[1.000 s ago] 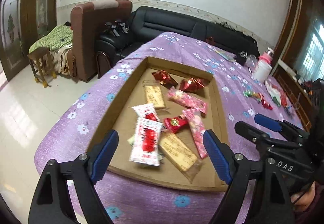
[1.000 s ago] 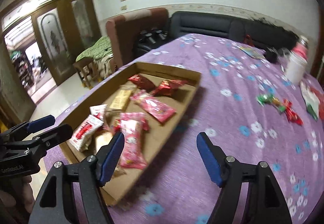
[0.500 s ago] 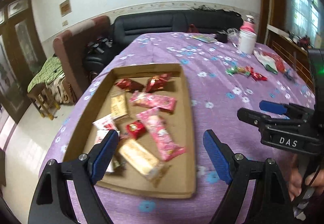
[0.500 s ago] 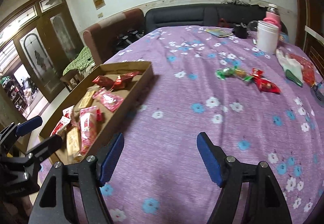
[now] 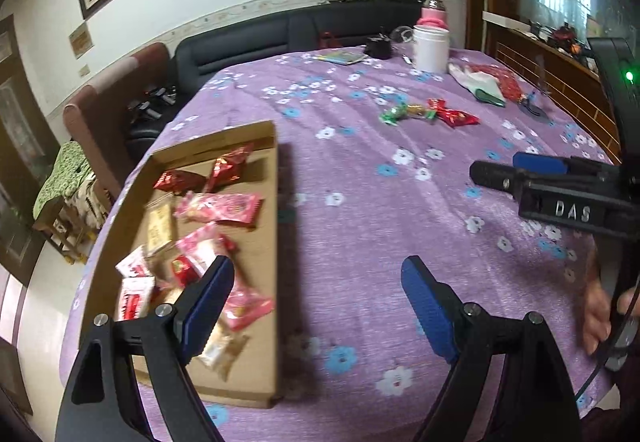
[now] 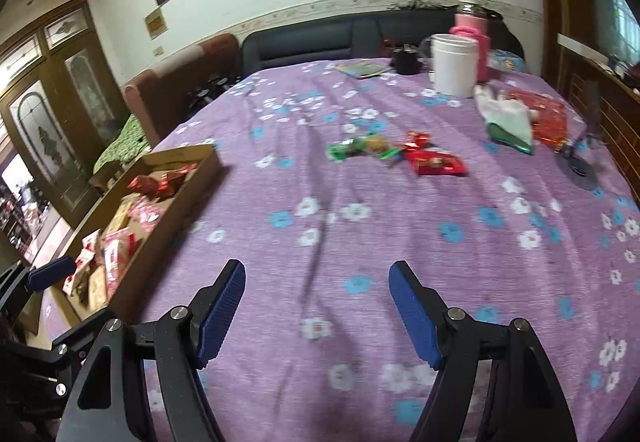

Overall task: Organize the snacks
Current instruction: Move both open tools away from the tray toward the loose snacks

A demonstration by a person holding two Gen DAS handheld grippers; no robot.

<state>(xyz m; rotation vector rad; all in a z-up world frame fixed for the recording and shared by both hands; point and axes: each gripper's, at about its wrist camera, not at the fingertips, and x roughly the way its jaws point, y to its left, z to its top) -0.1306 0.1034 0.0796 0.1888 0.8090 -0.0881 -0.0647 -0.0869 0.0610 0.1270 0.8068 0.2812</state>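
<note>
Both tools gape, nothing held: left tool w/ one finger over the cardboard tray of snack packets; right tool above purple floral tabletop. Loose candies (red, green) lie well apart from tray.

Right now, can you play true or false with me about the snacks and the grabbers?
1. Both grabbers, the left gripper and the right gripper, are open and empty. True.
2. The cardboard tray has no snacks in it. False: many wrapped snacks lie in it.
3. A red snack packet lies on the purple tablecloth, outside the tray. True.
4. The white tub is tipped over. False: it stands upright.
</note>
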